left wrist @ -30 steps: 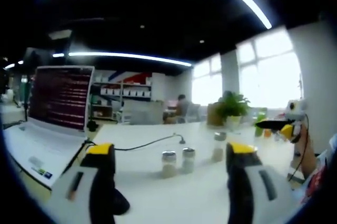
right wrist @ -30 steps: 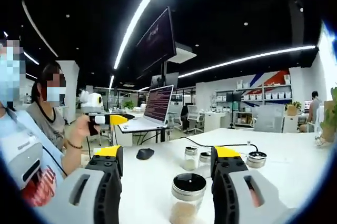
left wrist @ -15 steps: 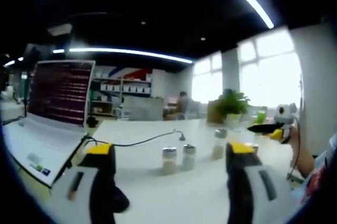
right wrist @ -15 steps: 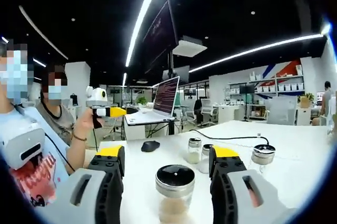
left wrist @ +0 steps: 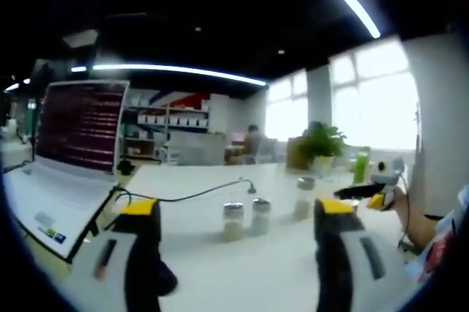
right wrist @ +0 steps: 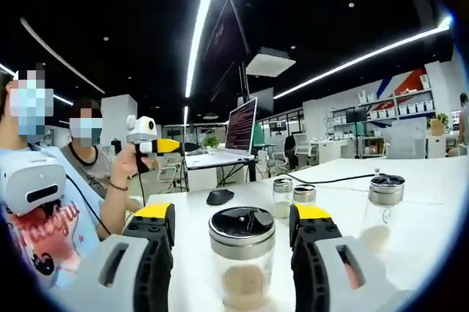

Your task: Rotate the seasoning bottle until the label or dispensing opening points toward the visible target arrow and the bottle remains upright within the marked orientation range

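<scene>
Clear glass seasoning bottle (right wrist: 242, 257), dark metal lid, pale powder: upright on white table (right wrist: 432, 180), long axis vertical, at 12 o'clock between right gripper (right wrist: 231, 225) jaws, which stand apart, untouching. Left gripper (left wrist: 238, 218), jaws apart, empty, stands farther; right nearer.

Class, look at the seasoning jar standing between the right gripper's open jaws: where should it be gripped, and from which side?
Grip the seasoning jar on its clear glass body, below the metal cap, approaching level from the near side. It stands upright, centred before the open right gripper.
</scene>
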The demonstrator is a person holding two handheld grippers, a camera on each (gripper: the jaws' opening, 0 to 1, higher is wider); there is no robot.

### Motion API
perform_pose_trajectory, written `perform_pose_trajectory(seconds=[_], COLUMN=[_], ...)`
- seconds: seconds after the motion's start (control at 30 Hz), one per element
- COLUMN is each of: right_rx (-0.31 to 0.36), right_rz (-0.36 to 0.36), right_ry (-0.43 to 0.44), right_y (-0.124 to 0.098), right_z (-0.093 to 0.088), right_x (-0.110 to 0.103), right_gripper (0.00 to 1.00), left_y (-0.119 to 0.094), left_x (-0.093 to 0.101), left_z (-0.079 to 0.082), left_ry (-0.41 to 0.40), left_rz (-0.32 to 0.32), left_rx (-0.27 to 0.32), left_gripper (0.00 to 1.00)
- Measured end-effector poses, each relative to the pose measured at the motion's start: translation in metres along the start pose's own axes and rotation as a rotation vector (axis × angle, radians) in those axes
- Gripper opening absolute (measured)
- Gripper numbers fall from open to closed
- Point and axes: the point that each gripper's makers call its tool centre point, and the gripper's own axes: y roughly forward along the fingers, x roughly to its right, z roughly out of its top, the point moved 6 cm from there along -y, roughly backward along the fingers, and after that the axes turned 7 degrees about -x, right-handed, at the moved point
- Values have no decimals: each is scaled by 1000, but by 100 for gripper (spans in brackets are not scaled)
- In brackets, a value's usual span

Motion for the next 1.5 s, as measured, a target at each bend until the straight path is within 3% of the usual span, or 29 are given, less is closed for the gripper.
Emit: perform_pose_trajectory(seconds=[0.3, 0.7, 1.5], right_rx=[10, 26, 32], right_rz=[24, -10, -87], right_ry=[22, 37, -17], right_y=[12, 13, 11], right_z=[-6, -7, -8], right_x=[3, 11, 5], right_gripper=[54, 42, 41], left_y=[1, 2, 1], left_x=[-3, -2, -4], left_z=[0, 0, 0], left_ry=[-1, -3, -4], left_rz=[4, 5, 10], left_rx=[-1, 0, -2], left_gripper=[91, 91, 91])
